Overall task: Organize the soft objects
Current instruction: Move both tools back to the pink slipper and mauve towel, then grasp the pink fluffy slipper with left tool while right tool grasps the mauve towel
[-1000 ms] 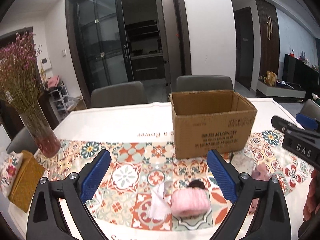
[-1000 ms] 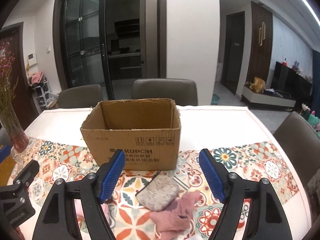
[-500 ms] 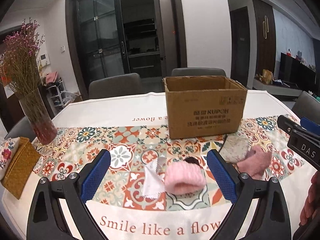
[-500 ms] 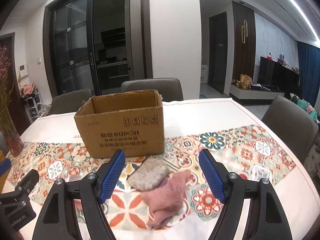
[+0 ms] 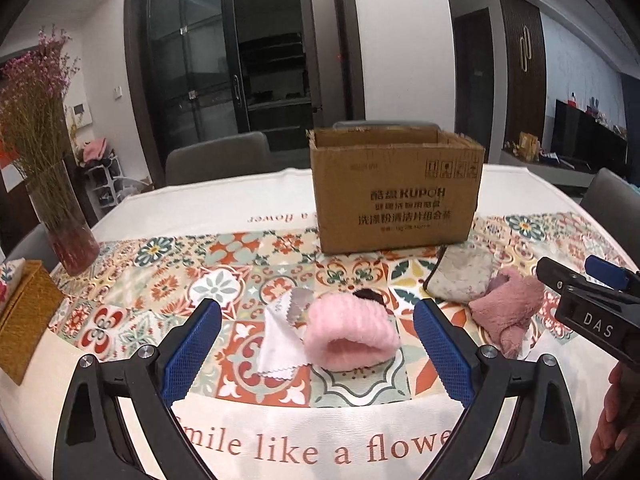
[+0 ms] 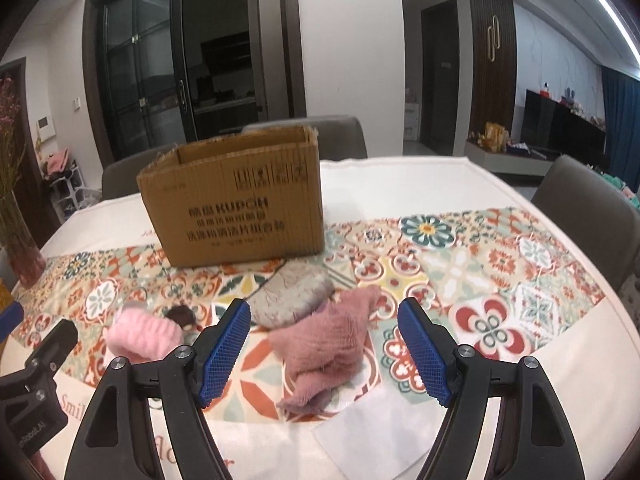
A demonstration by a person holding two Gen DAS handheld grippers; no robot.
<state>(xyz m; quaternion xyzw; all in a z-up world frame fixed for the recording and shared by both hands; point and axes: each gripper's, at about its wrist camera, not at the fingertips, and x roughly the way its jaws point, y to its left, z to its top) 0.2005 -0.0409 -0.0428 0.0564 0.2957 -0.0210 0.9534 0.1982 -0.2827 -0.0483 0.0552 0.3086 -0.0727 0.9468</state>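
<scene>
An open cardboard box [image 5: 396, 192] [image 6: 240, 204] stands on the patterned tablecloth. In front of it lie a fluffy pink knit piece [image 5: 350, 338] [image 6: 144, 336], a white cloth [image 5: 282, 338], a small dark item [image 5: 368, 294] [image 6: 182, 314], a grey pouch [image 5: 460, 278] [image 6: 290, 294] and a dusty-pink cloth [image 5: 506, 312] [image 6: 328, 334]. My left gripper [image 5: 318, 342] is open, hovering just in front of the pink knit piece. My right gripper [image 6: 324, 340] is open, with the dusty-pink cloth lying between its spread fingers but untouched.
A glass vase of dried flowers [image 5: 60, 208] stands at the far left, with a woven tissue box [image 5: 22, 320] near it. White paper [image 6: 376, 432] lies under the dusty-pink cloth's near end. Grey chairs [image 5: 218, 162] ring the table [image 5: 400, 432].
Both grippers have sunk toward the table and closer to the soft items, which now look larger and sit between the fingers. Both stay open and nothing was picked up.
</scene>
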